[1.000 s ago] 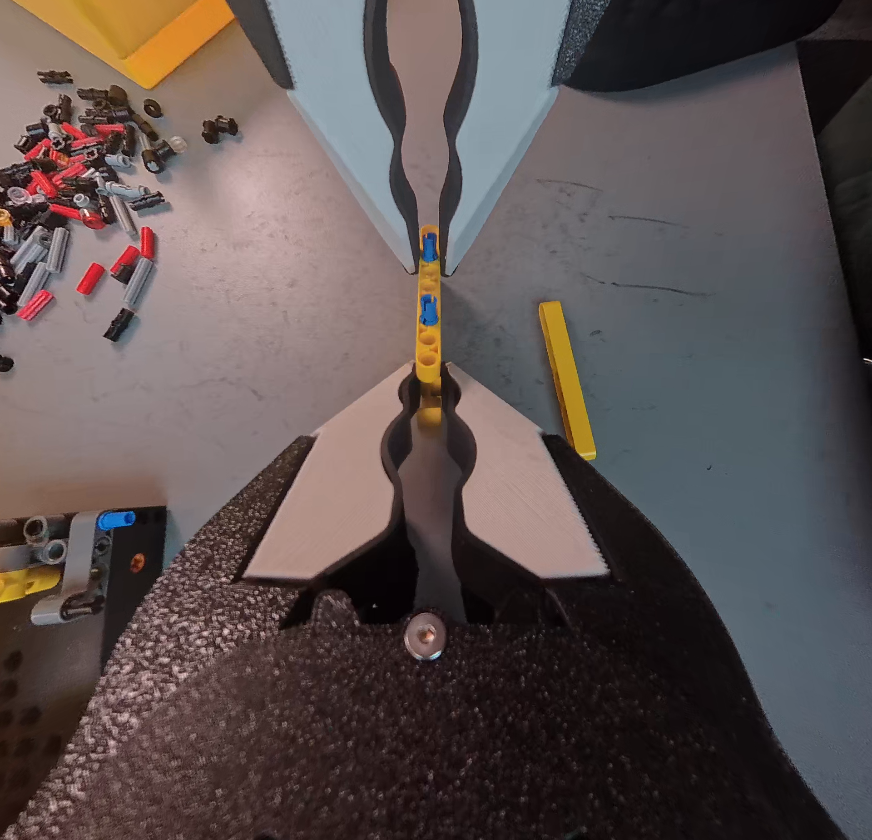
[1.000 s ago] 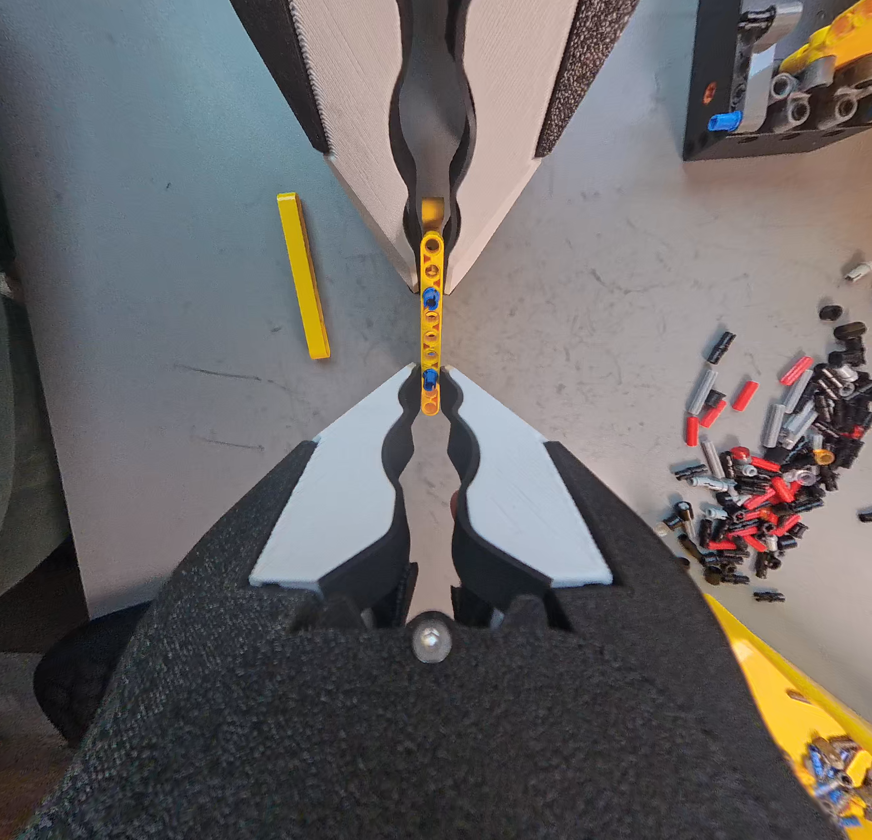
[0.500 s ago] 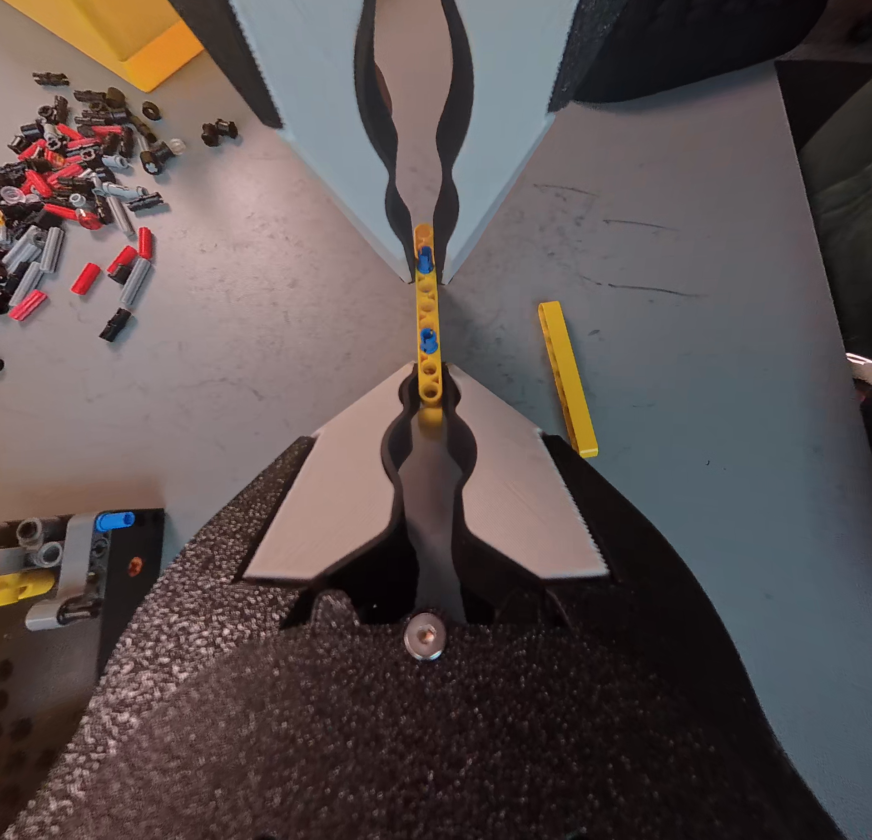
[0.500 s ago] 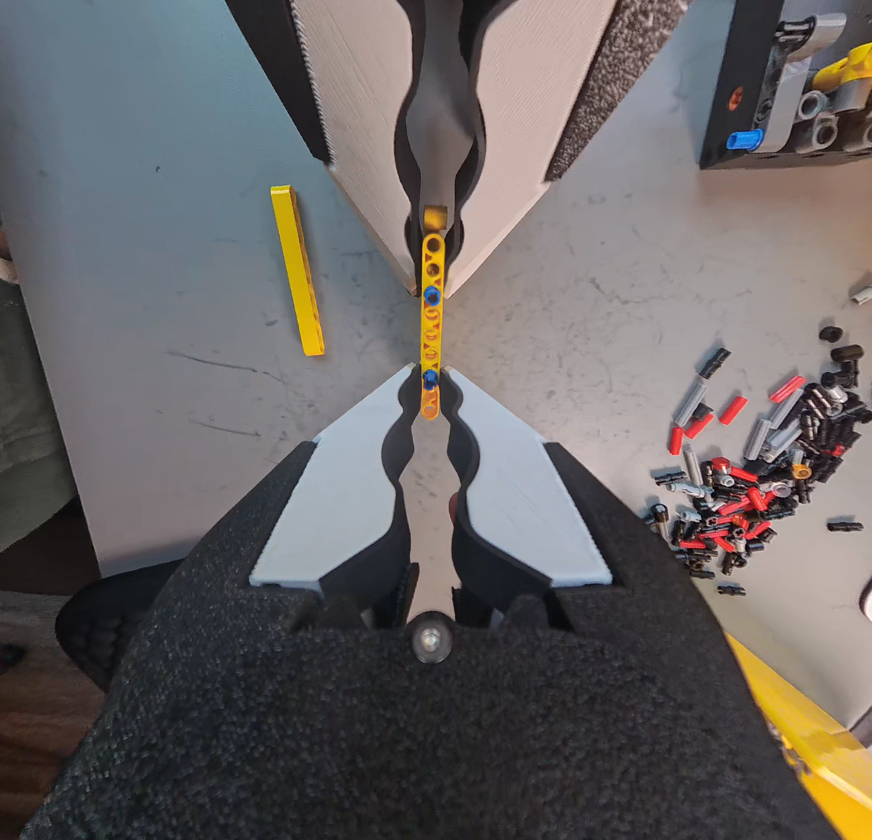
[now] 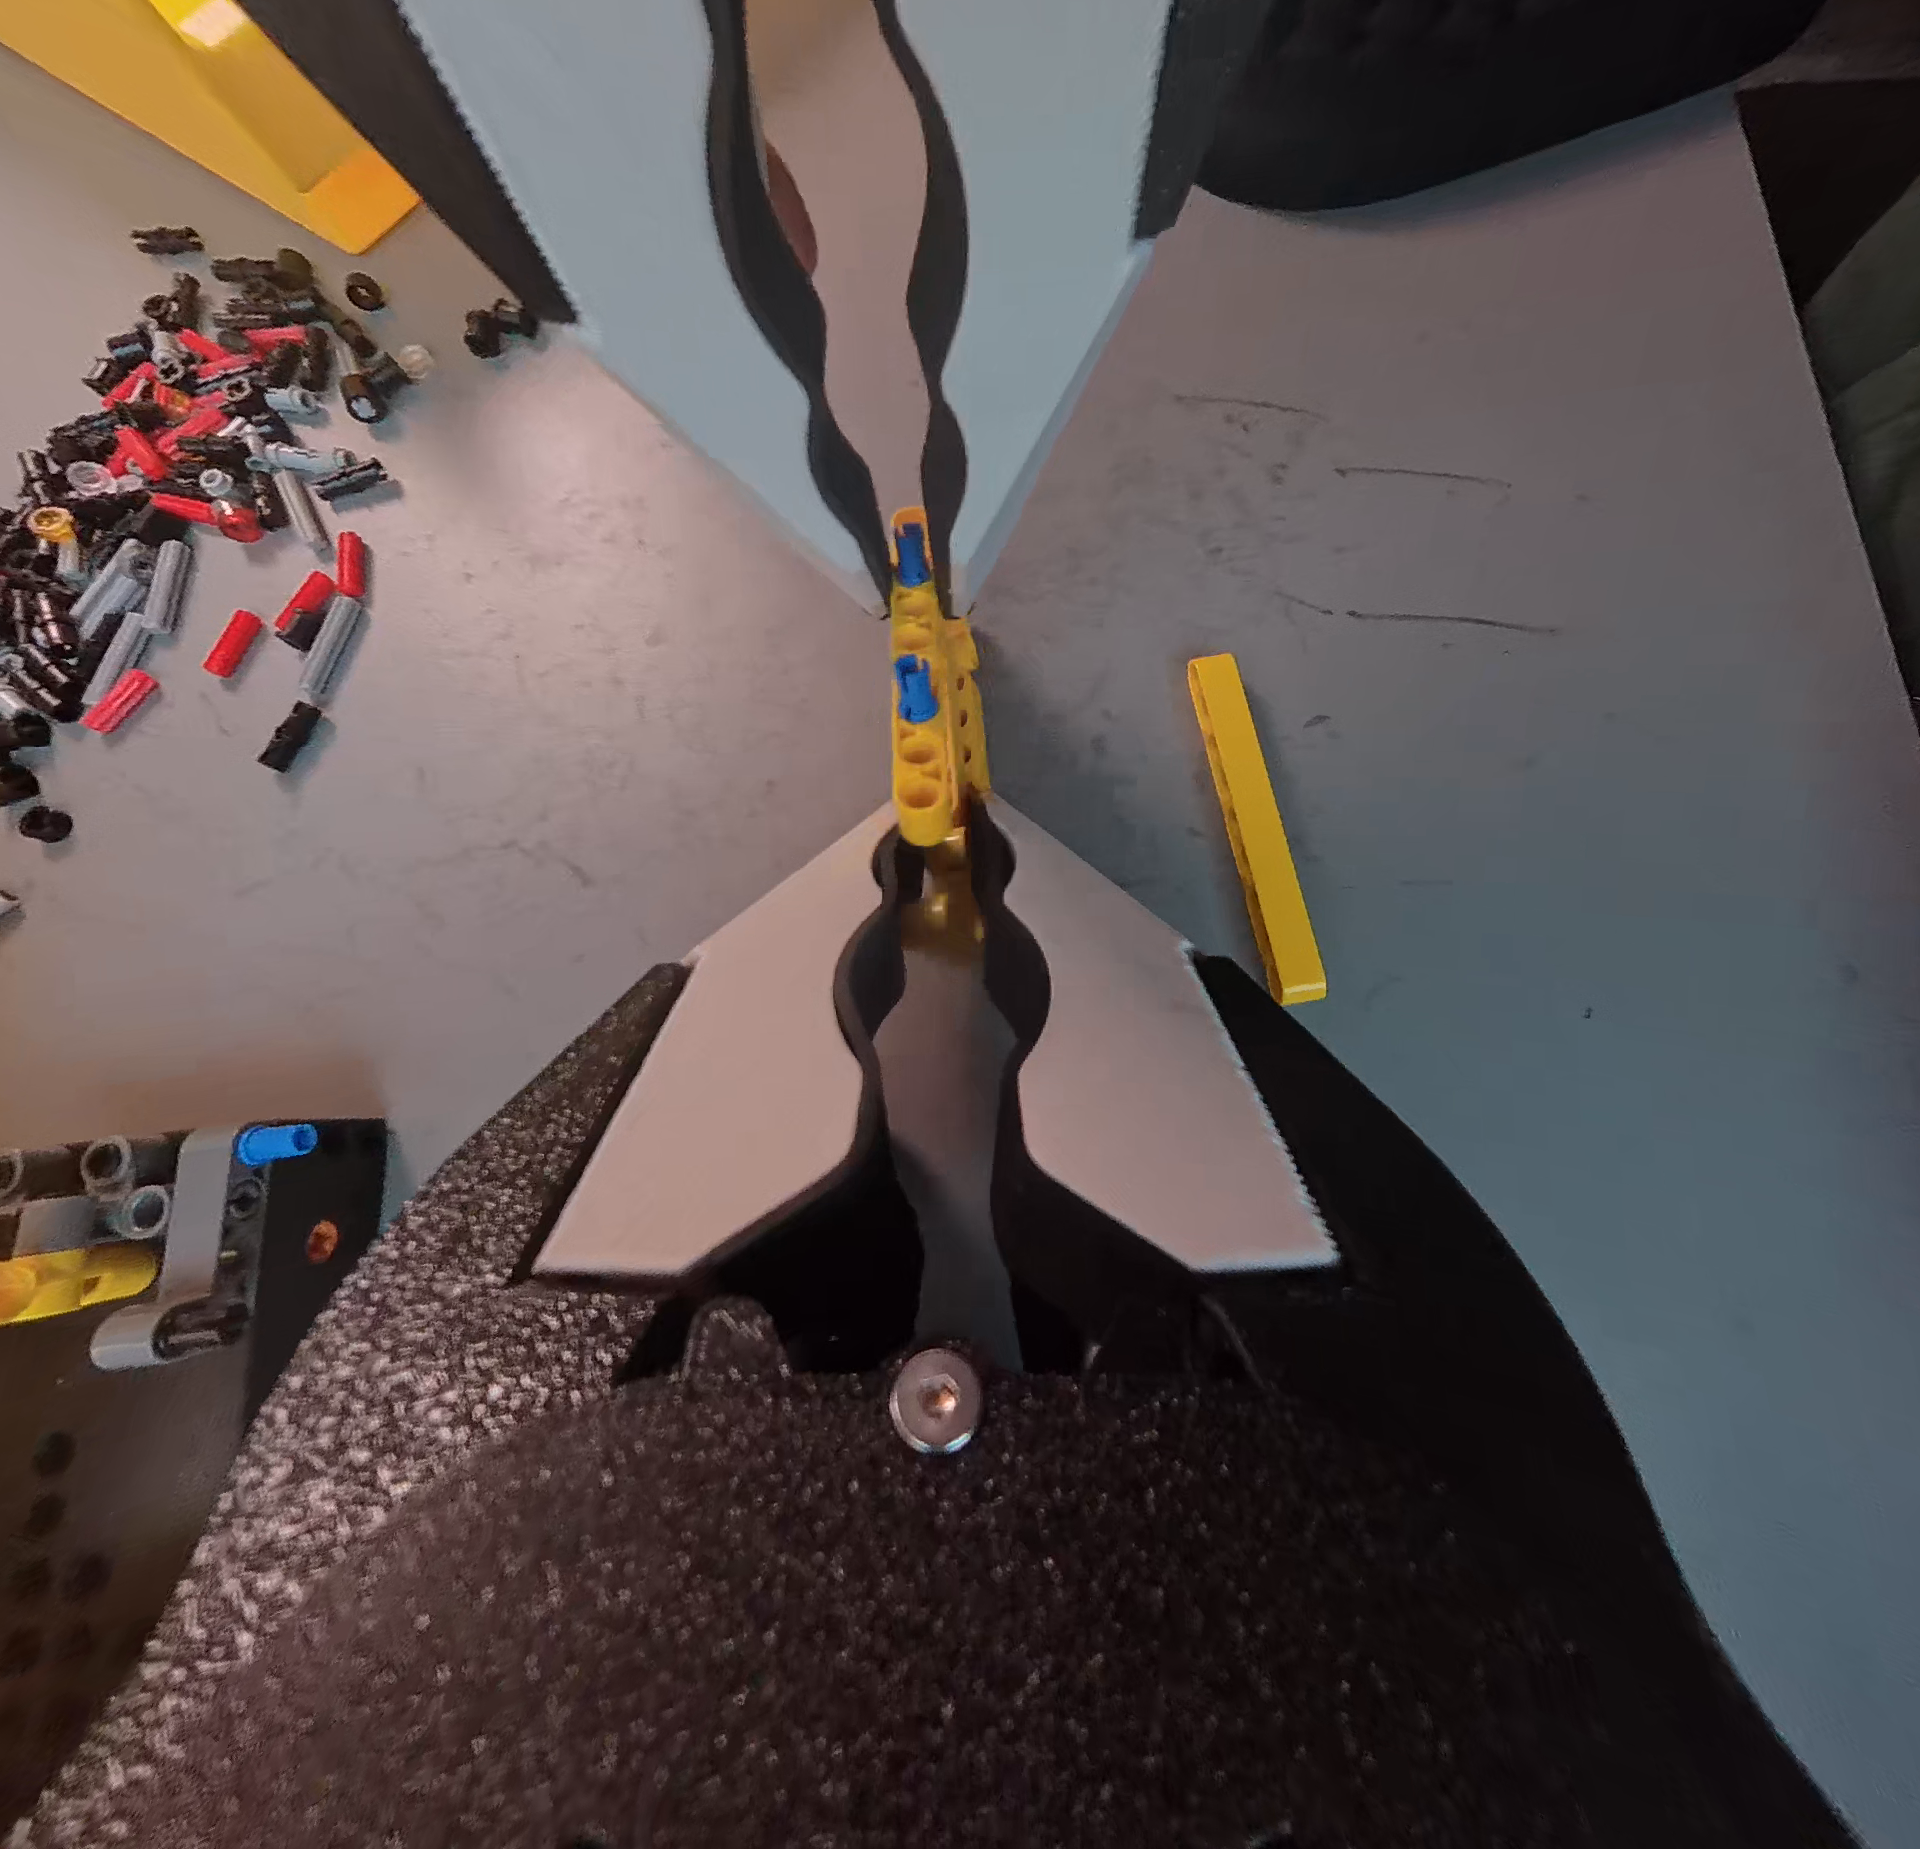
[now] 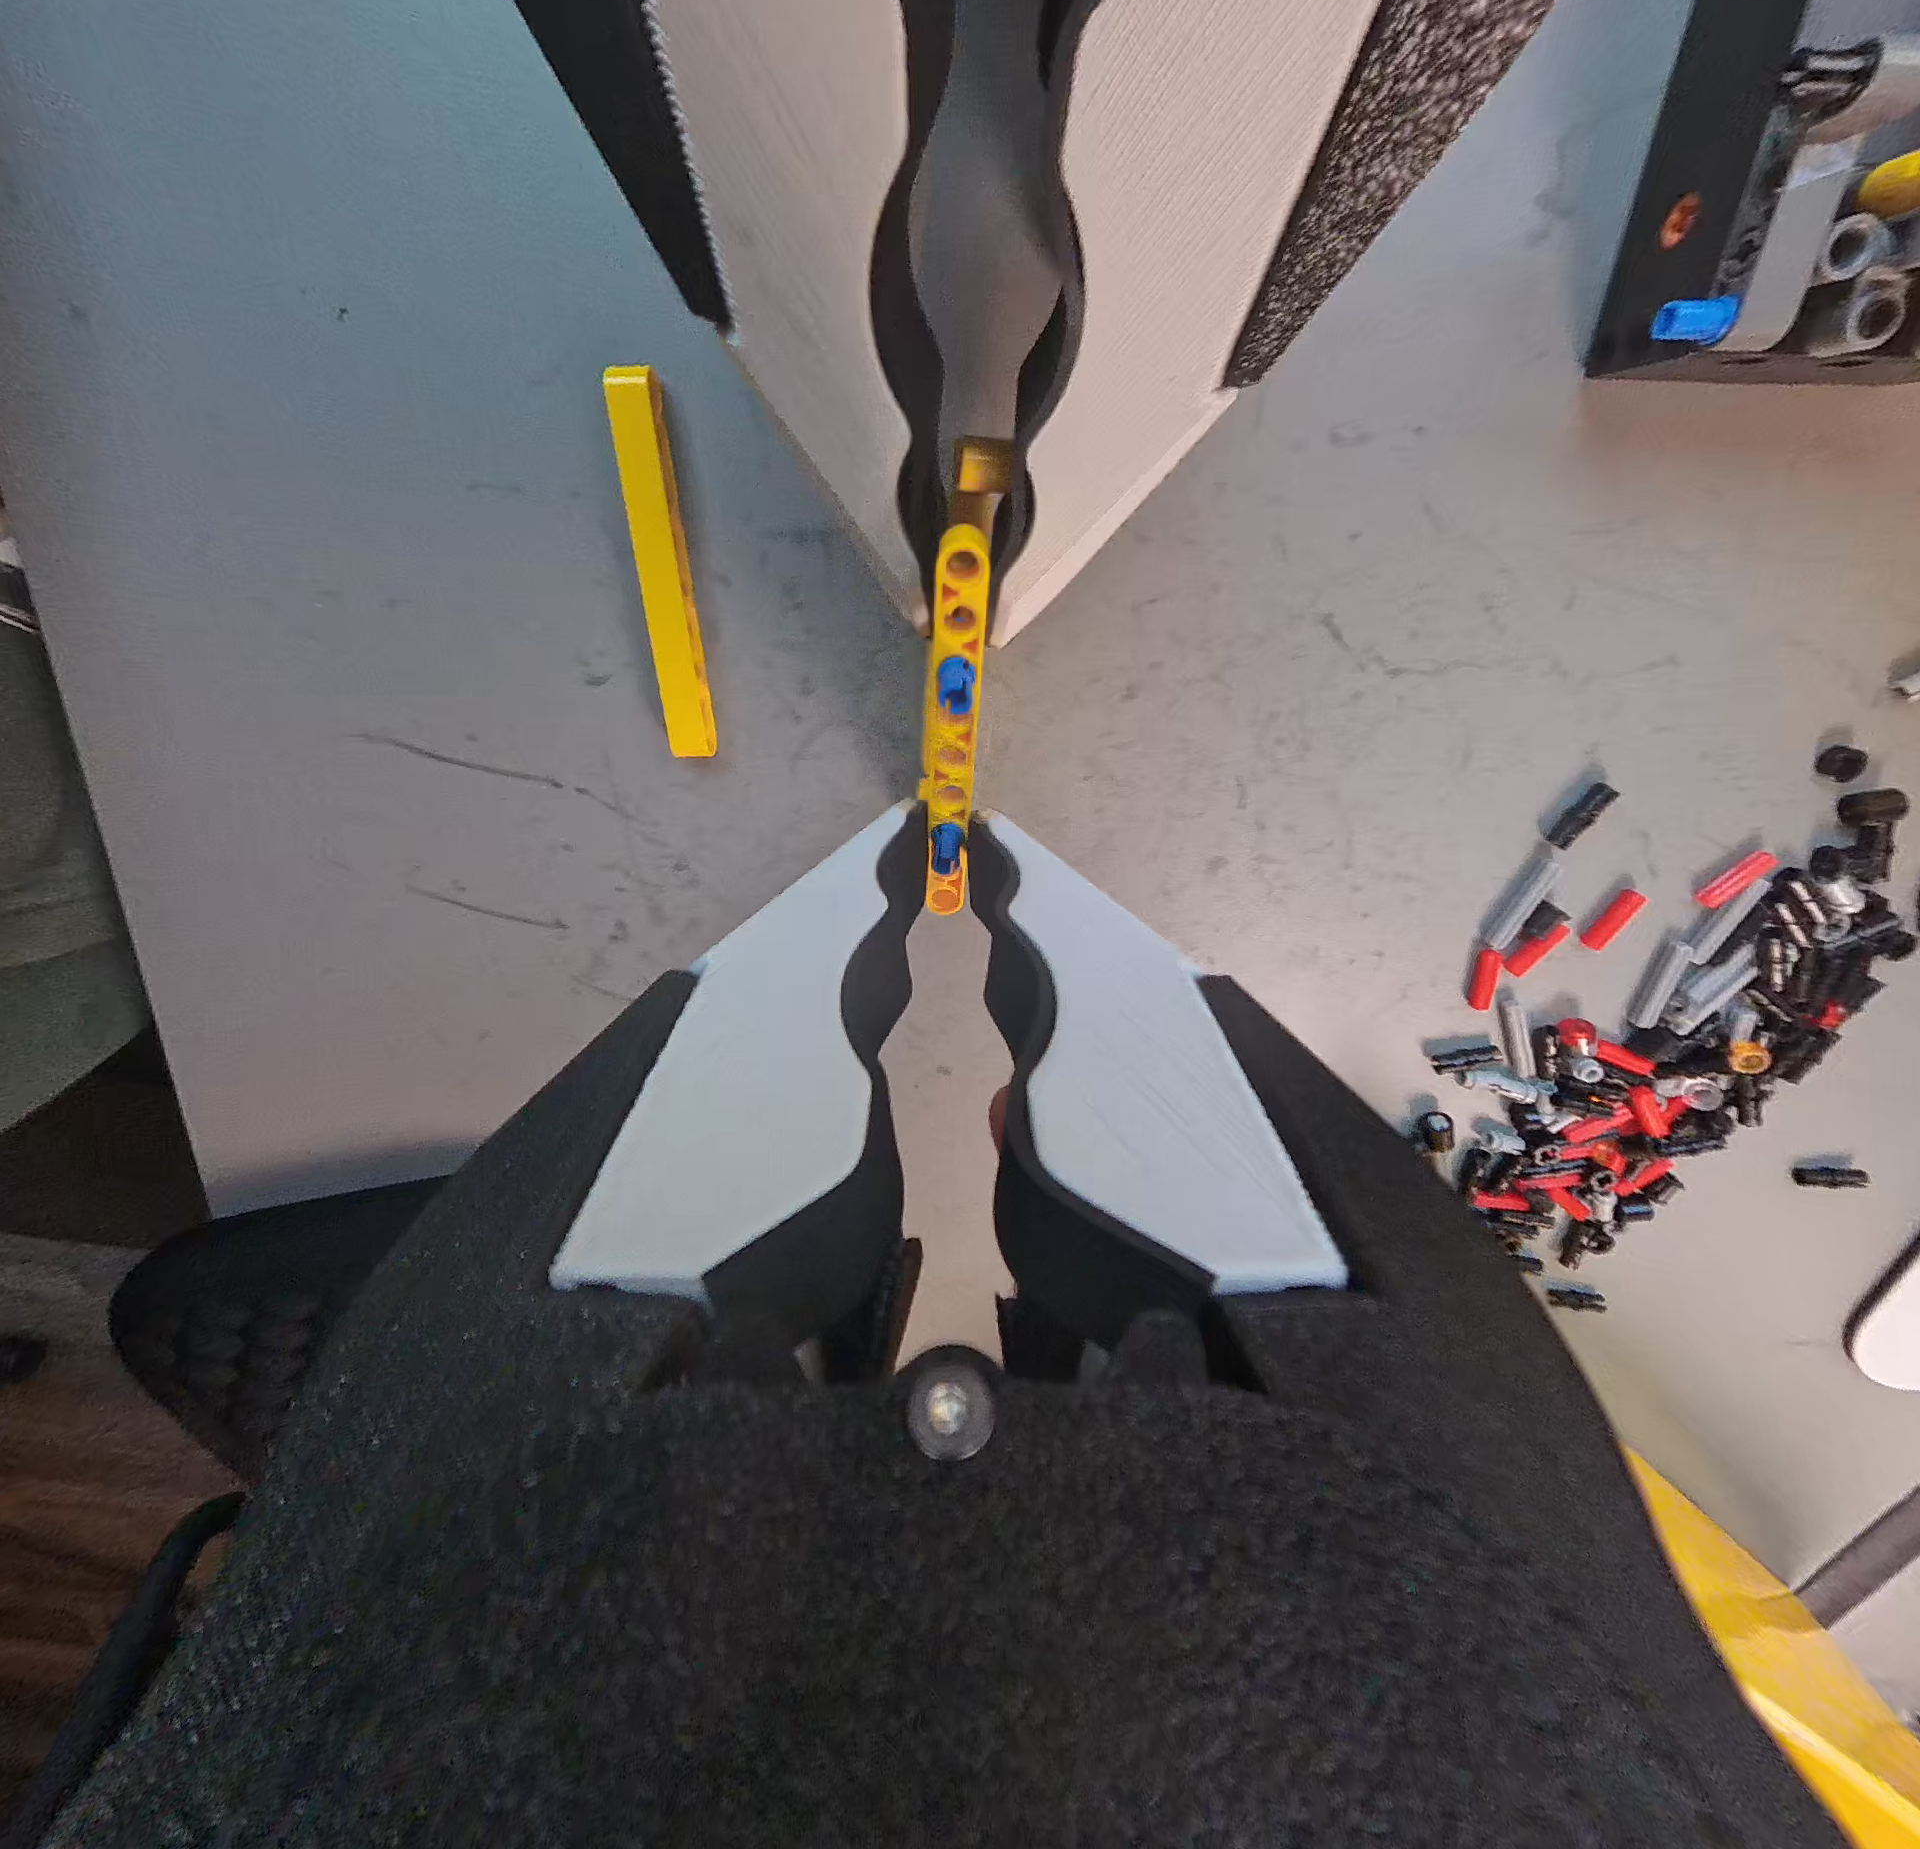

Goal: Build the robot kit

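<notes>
Even indoor light falls from above, bright on the grey surface [image 5: 1558, 1176] with soft, short shadows. Wide-angle distortion bends both views at the edges. The right wrist view is slightly motion-blurred towards its borders; the centres stay sharp.

Blk textured bodies, grey/pale-blue fingers [image 5: 727, 1072], silver screws [image 6: 948, 1413]

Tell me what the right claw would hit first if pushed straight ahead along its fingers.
The right claw is shut on one end of the yellow holed beam. Straight ahead, the left claw grips the beam's far end, so it would likely meet that claw's fingertips first.
</notes>
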{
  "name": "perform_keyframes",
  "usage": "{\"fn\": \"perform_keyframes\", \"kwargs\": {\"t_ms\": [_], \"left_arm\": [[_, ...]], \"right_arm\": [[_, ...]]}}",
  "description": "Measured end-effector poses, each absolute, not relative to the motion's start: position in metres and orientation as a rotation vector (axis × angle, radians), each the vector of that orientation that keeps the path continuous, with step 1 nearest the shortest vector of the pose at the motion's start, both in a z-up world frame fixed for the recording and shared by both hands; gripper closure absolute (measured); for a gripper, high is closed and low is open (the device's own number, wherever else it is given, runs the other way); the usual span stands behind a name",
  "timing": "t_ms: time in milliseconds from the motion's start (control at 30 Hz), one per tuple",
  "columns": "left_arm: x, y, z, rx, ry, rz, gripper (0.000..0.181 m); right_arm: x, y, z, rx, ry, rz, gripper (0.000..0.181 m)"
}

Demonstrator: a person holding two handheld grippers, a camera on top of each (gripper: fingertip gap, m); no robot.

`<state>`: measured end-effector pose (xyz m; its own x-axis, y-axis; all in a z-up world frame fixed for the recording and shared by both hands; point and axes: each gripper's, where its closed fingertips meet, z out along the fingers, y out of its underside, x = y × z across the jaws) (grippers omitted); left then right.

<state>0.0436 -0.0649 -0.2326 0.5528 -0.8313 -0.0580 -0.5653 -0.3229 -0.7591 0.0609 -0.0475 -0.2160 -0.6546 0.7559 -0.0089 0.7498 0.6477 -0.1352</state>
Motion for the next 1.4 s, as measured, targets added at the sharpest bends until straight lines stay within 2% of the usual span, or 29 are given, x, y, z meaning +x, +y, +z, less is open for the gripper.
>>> {"fn": "perform_keyframes", "kwargs": {"t_ms": [633,900,1267,1400], "left_arm": [[0.0449,-0.0659,-0.2323,-1.987,1.162,-0.386,0.175],[0.0455,-0.0683,-0.2326,-1.992,1.167,-0.409,0.175],[0.0455,-0.0688,-0.2326,-1.995,1.166,-0.418,0.175],[0.044,-0.069,-0.2327,-1.996,1.163,-0.419,0.175]], "right_arm": [[0.064,-0.0502,-0.2172,-1.345,-2.769,0.187,0.175],[0.0637,-0.0516,-0.2185,-1.299,-2.73,0.268,0.169],[0.0614,-0.0534,-0.2121,-1.263,-2.659,0.375,0.171],[0.064,-0.0484,-0.2091,-1.395,-2.604,0.413,0.174]]}}
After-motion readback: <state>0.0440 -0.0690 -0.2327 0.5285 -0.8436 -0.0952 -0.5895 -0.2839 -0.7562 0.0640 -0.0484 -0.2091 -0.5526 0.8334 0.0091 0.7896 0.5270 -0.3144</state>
